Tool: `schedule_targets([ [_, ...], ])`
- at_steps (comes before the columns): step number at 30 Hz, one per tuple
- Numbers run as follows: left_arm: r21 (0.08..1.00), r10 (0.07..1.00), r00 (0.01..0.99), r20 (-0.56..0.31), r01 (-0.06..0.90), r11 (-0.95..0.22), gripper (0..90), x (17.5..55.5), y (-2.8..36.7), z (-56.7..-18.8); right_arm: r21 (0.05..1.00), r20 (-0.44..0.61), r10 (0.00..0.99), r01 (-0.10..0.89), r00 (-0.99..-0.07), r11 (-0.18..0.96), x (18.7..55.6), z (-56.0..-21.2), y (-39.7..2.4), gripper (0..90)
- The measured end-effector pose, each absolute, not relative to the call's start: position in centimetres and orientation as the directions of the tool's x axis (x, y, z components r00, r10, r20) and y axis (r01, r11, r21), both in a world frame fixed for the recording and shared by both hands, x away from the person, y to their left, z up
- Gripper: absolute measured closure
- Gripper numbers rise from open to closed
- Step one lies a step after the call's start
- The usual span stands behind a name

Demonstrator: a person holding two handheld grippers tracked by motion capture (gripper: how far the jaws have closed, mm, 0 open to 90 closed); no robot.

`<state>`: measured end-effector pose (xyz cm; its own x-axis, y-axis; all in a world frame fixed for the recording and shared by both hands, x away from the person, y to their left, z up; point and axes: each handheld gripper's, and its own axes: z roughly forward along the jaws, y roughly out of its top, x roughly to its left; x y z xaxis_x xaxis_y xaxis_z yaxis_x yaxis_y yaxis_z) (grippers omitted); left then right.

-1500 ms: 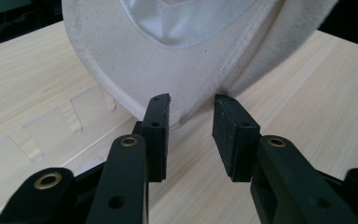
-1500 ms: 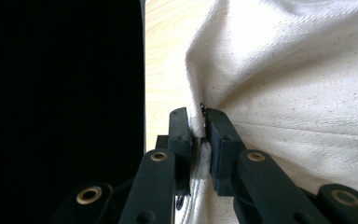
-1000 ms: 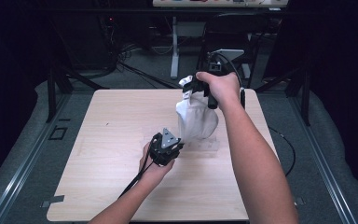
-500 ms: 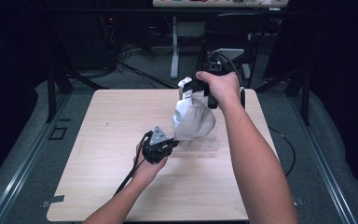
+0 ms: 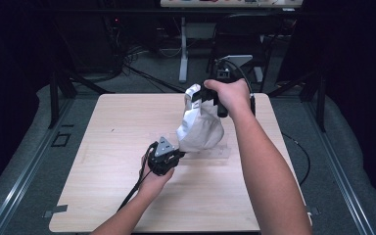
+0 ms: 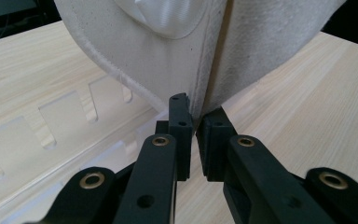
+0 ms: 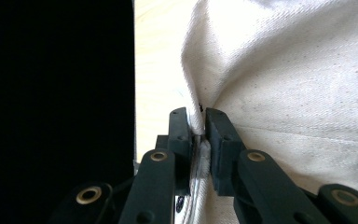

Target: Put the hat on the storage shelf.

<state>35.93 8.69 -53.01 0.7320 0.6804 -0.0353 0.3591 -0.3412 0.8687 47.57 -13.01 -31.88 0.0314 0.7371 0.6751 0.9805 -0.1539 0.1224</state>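
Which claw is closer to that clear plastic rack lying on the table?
Left. The left claw pinches the cloth cap low beside the clear rack; the right claw holds the cap's top, higher up.

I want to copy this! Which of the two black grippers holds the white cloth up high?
The right gripper, far up the table, pinches the cream-white cloth bag's top. The left gripper grips its bottom edge near the wooden table.

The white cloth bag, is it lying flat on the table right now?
No, the white cloth bag hangs lifted above the table, pinched at its top by the right gripper.
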Motion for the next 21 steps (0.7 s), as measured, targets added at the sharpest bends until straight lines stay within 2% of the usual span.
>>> schedule_targets([
  [4, 0.876, 0.687, 0.724, -0.065, 0.371, -0.308, 85.2, 35.8, 8.8, -53.6, 0.120, 0.666, 0.745, 0.982, 0.031, -0.148, 47.6, -32.3, -13.0, 81.2],
  [7, 0.874, 0.692, 0.710, -0.135, 0.414, -0.254, 85.2, 35.9, 9.3, -54.1, 0.117, 0.673, 0.739, 0.982, 0.030, -0.146, 47.6, -32.8, -13.0, 81.0],
  [11, 0.851, 0.698, 0.711, -0.085, 0.417, -0.321, 85.2, 35.8, 9.0, -55.3, 0.118, 0.636, 0.771, 0.984, 0.026, -0.131, 47.7, -33.7, -12.7, 81.0],
  [18, 0.854, 0.715, 0.694, -0.082, 0.419, -0.309, 84.6, 35.5, 8.9, -55.3, 0.107, 0.642, 0.766, 0.986, 0.033, -0.131, 47.8, -34.4, -12.9, 79.8],
  [21, 0.847, 0.717, 0.689, -0.104, 0.439, -0.299, 78.7, 35.3, 9.1, -55.1, 0.106, 0.644, 0.764, 0.985, 0.035, -0.135, 47.7, -34.5, -13.2, 74.1],
])
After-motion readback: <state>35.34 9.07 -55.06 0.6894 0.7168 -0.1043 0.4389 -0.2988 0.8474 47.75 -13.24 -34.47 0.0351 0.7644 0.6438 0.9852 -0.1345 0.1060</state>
